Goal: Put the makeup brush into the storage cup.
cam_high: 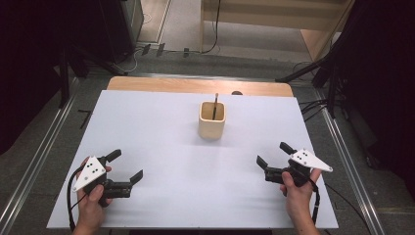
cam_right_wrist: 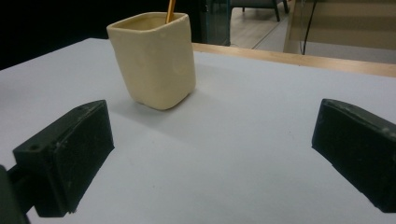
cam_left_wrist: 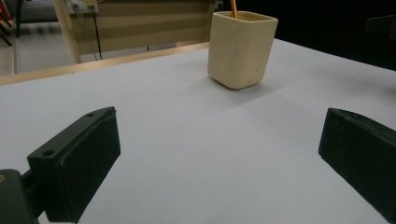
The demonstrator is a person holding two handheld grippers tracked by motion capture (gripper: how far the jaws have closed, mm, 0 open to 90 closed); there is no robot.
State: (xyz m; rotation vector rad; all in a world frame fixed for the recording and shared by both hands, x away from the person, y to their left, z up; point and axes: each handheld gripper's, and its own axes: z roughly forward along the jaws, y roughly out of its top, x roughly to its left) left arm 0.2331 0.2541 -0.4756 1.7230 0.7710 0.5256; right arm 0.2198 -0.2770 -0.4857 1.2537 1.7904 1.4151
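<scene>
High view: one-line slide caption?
Open left gripper and right gripper flank cream cup holding a pencil.

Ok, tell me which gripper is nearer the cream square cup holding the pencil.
Right, though only slightly. The right gripper sits to the near right of the cream square cup; the left gripper sits farther off to its near left. Both have open jaws.

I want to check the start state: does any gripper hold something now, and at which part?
Nothing is held. The left gripper and the right gripper are both open, apart from the cream cup with the pencil standing in it.
</scene>
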